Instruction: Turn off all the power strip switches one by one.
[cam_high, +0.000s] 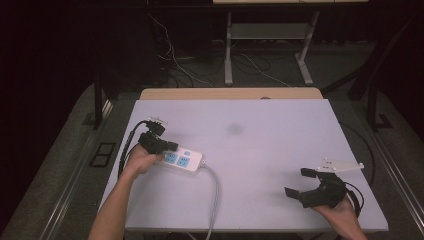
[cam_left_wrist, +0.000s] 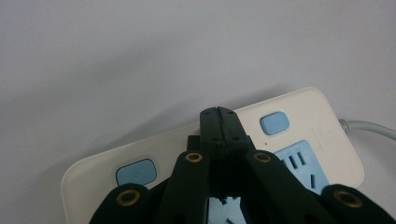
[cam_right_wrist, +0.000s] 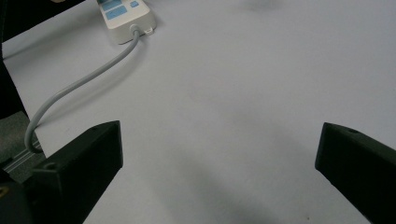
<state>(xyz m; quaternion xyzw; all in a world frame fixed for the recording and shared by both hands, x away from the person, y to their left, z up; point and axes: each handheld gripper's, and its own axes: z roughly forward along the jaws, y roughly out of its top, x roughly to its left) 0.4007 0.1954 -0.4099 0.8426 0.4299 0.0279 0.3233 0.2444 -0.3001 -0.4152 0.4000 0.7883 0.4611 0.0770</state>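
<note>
A white power strip (cam_high: 186, 161) with blue sockets and blue switch buttons lies flat on the left part of the white table. Its grey cable (cam_high: 216, 190) runs off the near edge. My left gripper (cam_high: 171, 146) is over the strip's left half, jaws shut with nothing between them. In the left gripper view the joined tips of my left gripper (cam_left_wrist: 219, 112) sit over the power strip (cam_left_wrist: 308, 112), between two blue buttons (cam_left_wrist: 274, 123); whether they touch it I cannot tell. My right gripper (cam_high: 297, 182) is wide open and empty near the front right. From my right gripper (cam_right_wrist: 219, 140), the strip's cable end (cam_right_wrist: 128, 25) lies far off.
The white table top (cam_high: 270, 145) has a faint dark smudge (cam_high: 234, 129) near its middle. A wooden edge (cam_high: 230, 93) shows behind it. On the floor at the back are loose cables (cam_high: 175, 60) and the metal legs of a desk (cam_high: 229, 55).
</note>
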